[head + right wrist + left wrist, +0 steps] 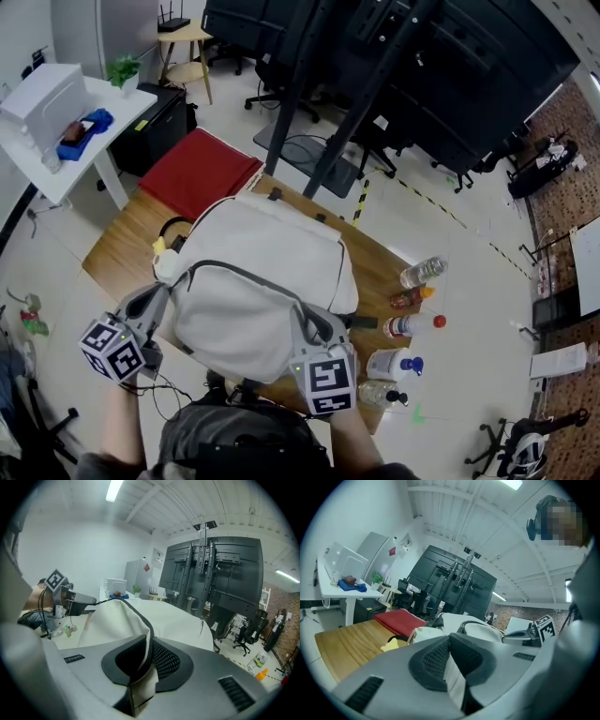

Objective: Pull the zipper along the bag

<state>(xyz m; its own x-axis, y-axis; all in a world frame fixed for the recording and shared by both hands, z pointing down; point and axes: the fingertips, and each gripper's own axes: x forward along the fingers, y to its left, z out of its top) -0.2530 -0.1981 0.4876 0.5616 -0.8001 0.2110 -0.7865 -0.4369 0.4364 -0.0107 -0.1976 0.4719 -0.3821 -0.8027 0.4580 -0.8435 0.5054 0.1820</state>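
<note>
Now left tool (451, 665) clamped on strip of white bag (258, 272) fabric, at bag's near left corner. Right tool (149, 660) clamped on bag fabric right at dark zipper (142, 619), near right corner. Bag lying on wooden counter (117, 248); bottles (410, 325) near its right side.

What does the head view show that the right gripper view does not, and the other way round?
Only the head view: the wooden table, the red mat, and the marker cube on the right gripper. Only the right gripper view: its pads closed on the bag fabric at the zipper. Both: the bag and the left gripper at its edge.
</note>
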